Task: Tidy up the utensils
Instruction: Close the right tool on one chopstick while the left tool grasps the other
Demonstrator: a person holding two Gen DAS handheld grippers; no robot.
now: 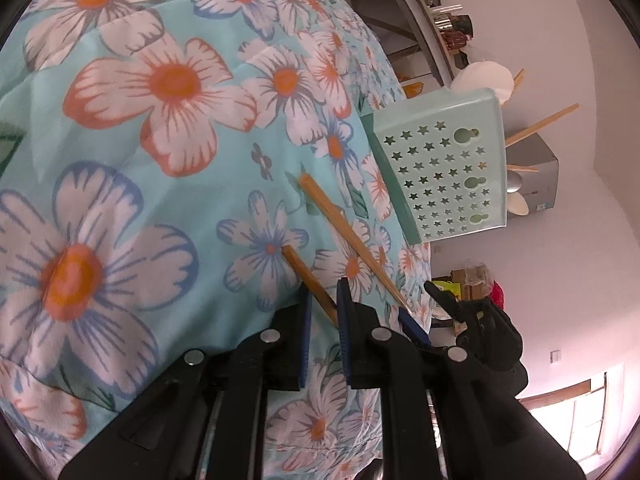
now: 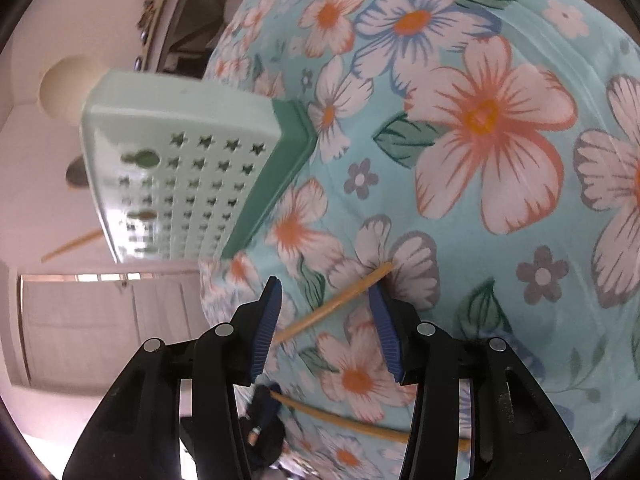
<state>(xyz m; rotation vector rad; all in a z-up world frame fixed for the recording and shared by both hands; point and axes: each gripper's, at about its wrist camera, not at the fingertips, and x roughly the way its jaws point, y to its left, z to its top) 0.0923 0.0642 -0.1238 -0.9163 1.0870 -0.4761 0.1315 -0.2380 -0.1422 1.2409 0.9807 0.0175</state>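
Two wooden chopsticks lie on a floral tablecloth (image 1: 172,80). My left gripper (image 1: 324,292) is shut on the thin end of the shorter-looking chopstick (image 1: 304,268). In the right wrist view this chopstick (image 2: 360,424) runs under my right gripper. My right gripper (image 2: 325,286) stands open over the second chopstick (image 2: 336,304), which lies slanted between its blue pads (image 2: 264,320) without being pressed. The left wrist view shows this second chopstick (image 1: 344,232) ending at the right gripper (image 1: 424,304). A pale green utensil holder (image 1: 440,176) with star holes stands at the table's edge.
The holder (image 2: 180,168) has chopsticks (image 1: 540,124), a spoon (image 1: 514,182) and a pale round utensil head (image 1: 484,80) sticking out of it. The cloth drops off at the table edge (image 1: 420,264) just beyond both grippers. A shelf with clutter (image 1: 452,28) is behind.
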